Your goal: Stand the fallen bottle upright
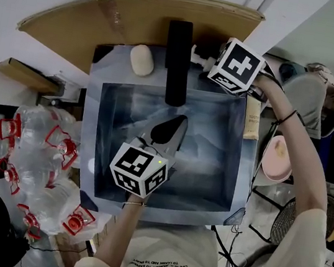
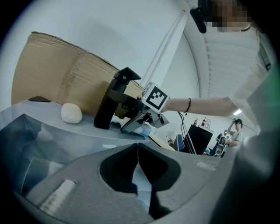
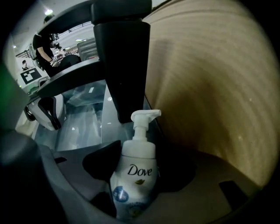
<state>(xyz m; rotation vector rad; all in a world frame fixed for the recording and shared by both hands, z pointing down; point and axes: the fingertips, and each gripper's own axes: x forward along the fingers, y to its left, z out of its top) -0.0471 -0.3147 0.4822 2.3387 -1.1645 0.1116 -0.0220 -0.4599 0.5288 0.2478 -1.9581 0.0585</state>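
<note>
**Right claw on the Dove bottle, left one just hanging over the basin**

The right gripper (image 2: pixel 140 124) has its jaws either side of the white pump bottle (image 3: pixel 134 175), pads snug against its body. In the head view the bottle's up top, just right of centre, on the sink's (image 1: pixel 96 87) back ledge, with its pump end next to the black faucet (image 1: pixel 178 62). The left gripper (image 1: pixel 175 130) sits mid-frame over the basin, jaws pressed together on nothing. A soap bar (image 1: pixel 143 60) lies left of the faucet, with cardboard (image 1: pixel 128 20) behind.
</note>
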